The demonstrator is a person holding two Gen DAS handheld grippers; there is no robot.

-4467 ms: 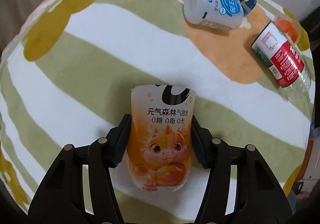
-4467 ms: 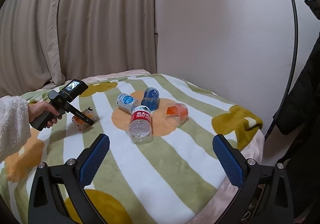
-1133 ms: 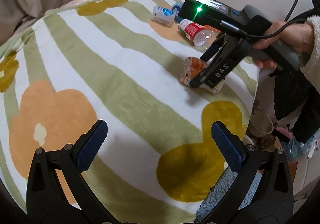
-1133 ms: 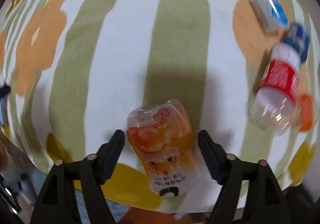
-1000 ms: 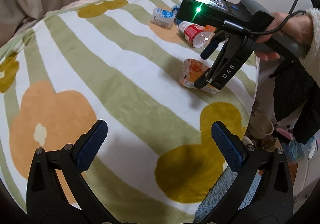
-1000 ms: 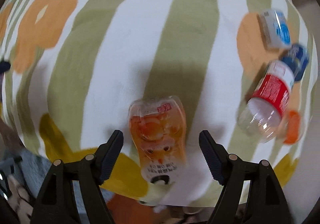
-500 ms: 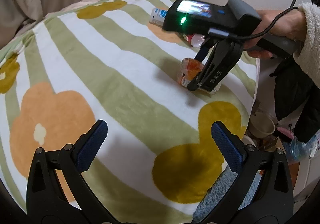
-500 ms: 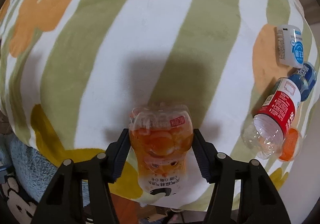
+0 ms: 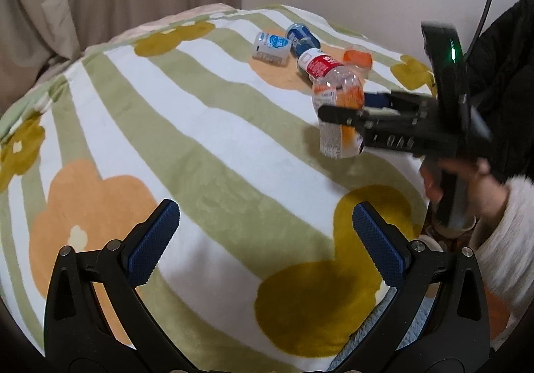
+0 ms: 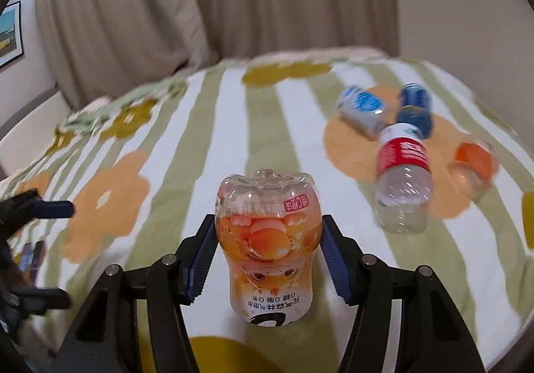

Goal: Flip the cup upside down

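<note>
The cup (image 10: pixel 267 239) is a clear cut-off bottle with an orange cartoon dragon label. My right gripper (image 10: pixel 268 249) is shut on its sides, and it stands base up with the print upside down, mouth toward the striped blanket (image 10: pixel 233 126). From the left wrist view the same cup (image 9: pixel 338 116) hangs in the right gripper (image 9: pixel 347 107) at the bed's right side, its mouth close to the blanket; I cannot tell whether it touches. My left gripper (image 9: pixel 263 243) is open and holds nothing, well short of the cup.
Several other cut bottles lie at the far right of the bed: a white-and-blue one (image 9: pixel 271 45), a blue one (image 9: pixel 302 36), a red-labelled one (image 9: pixel 322 64) and an orange one (image 9: pixel 357 56). A hand (image 9: pixel 447 172) holds the right tool. The bed edge drops off at right.
My right gripper has shut on the lying cup, then lifted and turned it base up. The left gripper stayed open and tilted up slightly.
</note>
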